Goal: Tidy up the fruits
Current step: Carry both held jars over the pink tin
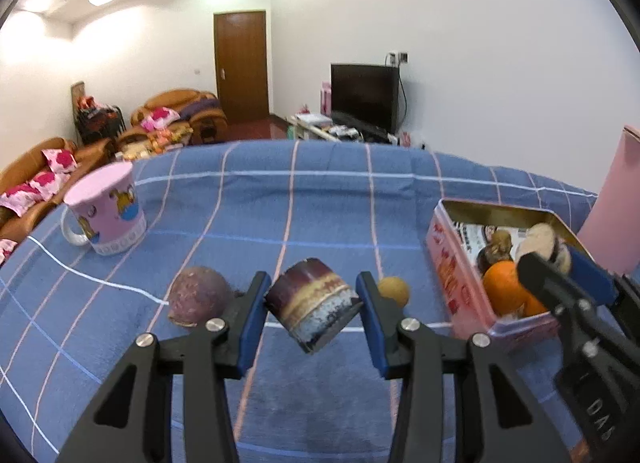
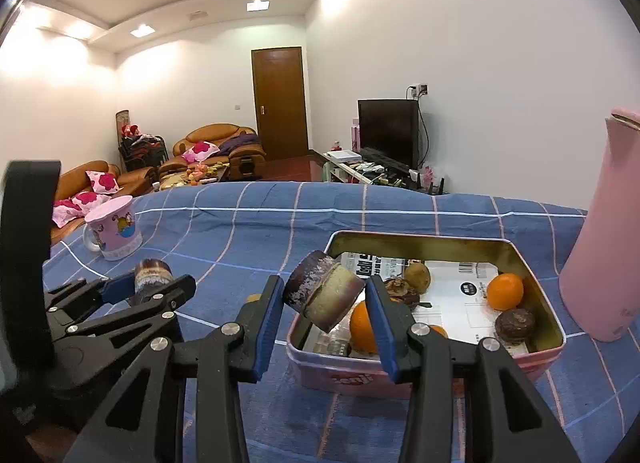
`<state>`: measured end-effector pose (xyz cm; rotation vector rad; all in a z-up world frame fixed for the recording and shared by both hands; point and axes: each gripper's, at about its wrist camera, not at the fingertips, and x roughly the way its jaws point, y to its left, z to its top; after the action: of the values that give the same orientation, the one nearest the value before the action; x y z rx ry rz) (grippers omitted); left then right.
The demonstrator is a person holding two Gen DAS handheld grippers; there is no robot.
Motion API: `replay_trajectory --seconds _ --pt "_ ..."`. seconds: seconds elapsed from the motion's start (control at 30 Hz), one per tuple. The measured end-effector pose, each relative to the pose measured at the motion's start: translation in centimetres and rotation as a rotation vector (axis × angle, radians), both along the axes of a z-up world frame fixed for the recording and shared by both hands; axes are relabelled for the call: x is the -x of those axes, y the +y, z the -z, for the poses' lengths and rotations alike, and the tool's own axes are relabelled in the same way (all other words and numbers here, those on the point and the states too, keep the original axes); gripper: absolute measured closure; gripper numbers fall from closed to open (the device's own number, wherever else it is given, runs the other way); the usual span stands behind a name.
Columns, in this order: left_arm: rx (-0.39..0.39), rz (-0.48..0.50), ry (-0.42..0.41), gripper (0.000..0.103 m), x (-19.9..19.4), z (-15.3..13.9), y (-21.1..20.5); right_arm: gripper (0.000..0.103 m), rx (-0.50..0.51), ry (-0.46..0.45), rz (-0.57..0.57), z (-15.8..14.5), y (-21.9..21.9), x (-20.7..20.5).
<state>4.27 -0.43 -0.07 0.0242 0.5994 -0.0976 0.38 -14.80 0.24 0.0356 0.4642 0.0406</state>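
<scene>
My left gripper (image 1: 313, 287) is shut on a short purple-brown sugarcane chunk (image 1: 312, 311), held tilted just above the blue checked cloth. A purple round fruit (image 1: 198, 295) lies to its left and a small tan fruit (image 1: 394, 291) to its right. My right gripper (image 2: 324, 285) is shut on a second cane chunk (image 2: 324, 297), over the near left corner of the pink tin (image 2: 420, 236). In the tin lie two oranges (image 2: 505, 291), a brown fruit (image 2: 417, 276) and dark round fruits (image 2: 515, 325). The right wrist view shows the left gripper (image 2: 150, 283) at the left.
A pink mug (image 1: 106, 209) stands at the cloth's far left. A tall pink jug (image 2: 604, 255) stands right of the tin. The tin (image 1: 452, 263) sits at the right of the left wrist view, with the right gripper (image 1: 560, 259) over it. Sofas, a door and a TV lie beyond.
</scene>
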Motion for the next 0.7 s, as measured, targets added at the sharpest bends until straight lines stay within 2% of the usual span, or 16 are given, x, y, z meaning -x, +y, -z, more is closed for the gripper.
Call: replay_trajectory --seconds 0.33,0.7 --pt "-0.032 -0.008 -0.050 0.057 1.4 -0.2 -2.3 0.058 0.012 -0.001 0.003 0.0 -1.3 0.8" --pt "-0.026 0.036 -0.043 0.057 2.0 -0.1 -5.0 0.058 0.016 0.001 0.058 -0.1 -5.0 1.5"
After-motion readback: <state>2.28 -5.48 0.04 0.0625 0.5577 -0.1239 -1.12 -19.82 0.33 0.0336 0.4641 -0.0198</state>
